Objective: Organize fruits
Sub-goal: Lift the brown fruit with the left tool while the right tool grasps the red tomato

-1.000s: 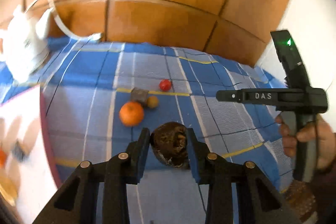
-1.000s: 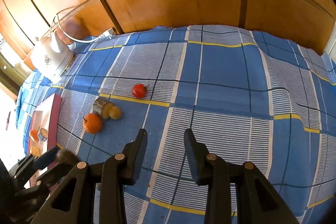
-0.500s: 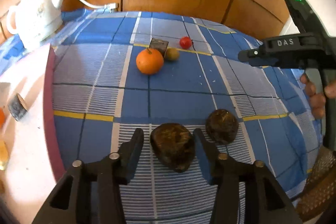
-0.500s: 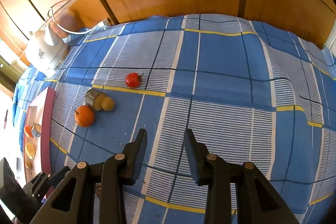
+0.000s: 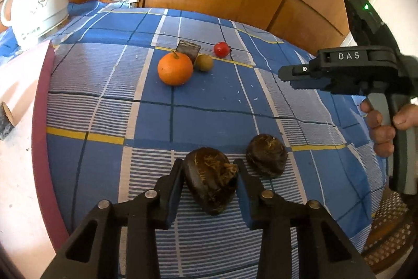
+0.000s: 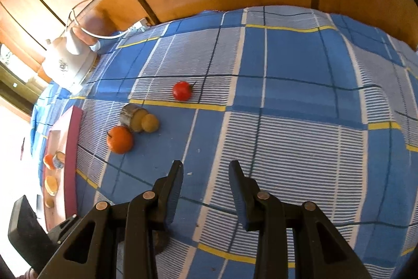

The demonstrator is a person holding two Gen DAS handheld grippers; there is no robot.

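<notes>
My left gripper (image 5: 207, 162) on the dark brown fruit (image 5: 210, 184), low on the checked cloth (image 5: 146, 119).

Jaws closing, both pads against the fruit's flanks. I judge that a firm, centred squeeze is needed before lifting, since the rounded, fibrous skin could roll out. I should also keep clear of its neighbour just to the right. Count, left to right:
- One white kettle (image 5: 36, 9).
- One maroon-edged tray (image 5: 39, 122); its contents are too washed out to count.
- One orange (image 5: 175, 68).
- One cut wood piece (image 5: 188, 50).
- One small yellow-green fruit (image 5: 203, 62).
- One red tomato (image 5: 221, 49).
- Two dark fruits: the gripped one and the second dark brown fruit (image 5: 266, 158).
- One right gripper (image 6: 206, 169), fingers narrowly apart, holding nothing.
</notes>
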